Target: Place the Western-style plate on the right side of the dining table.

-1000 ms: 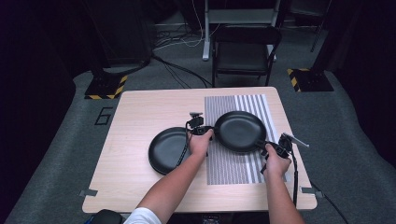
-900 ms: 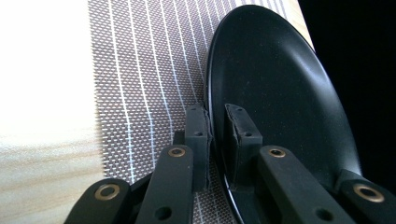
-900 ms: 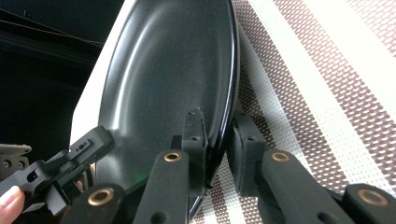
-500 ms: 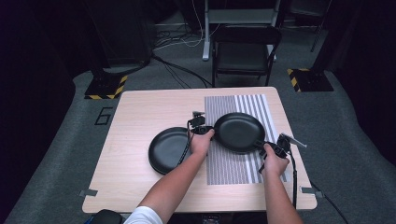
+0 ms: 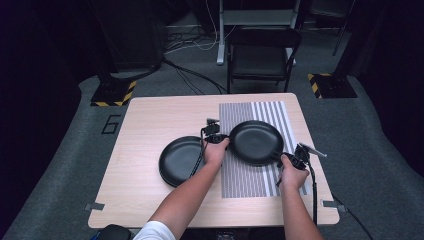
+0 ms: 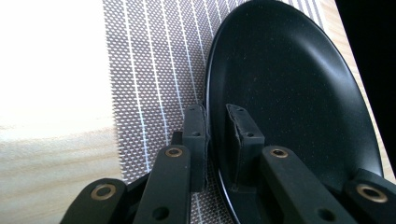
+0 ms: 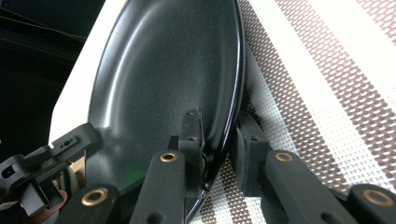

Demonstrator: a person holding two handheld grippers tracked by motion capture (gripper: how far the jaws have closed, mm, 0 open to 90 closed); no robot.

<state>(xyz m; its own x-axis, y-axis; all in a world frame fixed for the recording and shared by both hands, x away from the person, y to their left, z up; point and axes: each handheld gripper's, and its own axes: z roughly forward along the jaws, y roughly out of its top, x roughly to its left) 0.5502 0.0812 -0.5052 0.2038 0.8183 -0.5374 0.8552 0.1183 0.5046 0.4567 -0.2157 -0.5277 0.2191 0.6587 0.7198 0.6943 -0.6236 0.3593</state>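
A black plate point(image 5: 256, 142) sits over the striped placemat point(image 5: 250, 180) at the table's right half. My left gripper point(image 5: 220, 138) is shut on its left rim; in the left gripper view the jaws point(image 6: 215, 112) pinch the plate point(image 6: 289, 93) edge over the mat point(image 6: 149, 60). My right gripper point(image 5: 292, 157) grips the near right rim. In the right gripper view its jaws point(image 7: 219, 119) straddle the plate point(image 7: 168, 60) rim and have just been opening slightly, with the rim still between the pads. A second black plate point(image 5: 180, 160) lies on bare wood left of the mat.
The wooden table point(image 5: 150, 125) has free surface at its back and left. A dark folding chair point(image 5: 260, 55) stands beyond the far edge. Stand bases with yellow-black tape point(image 5: 112, 92) rest on the grey floor, with cables between them.
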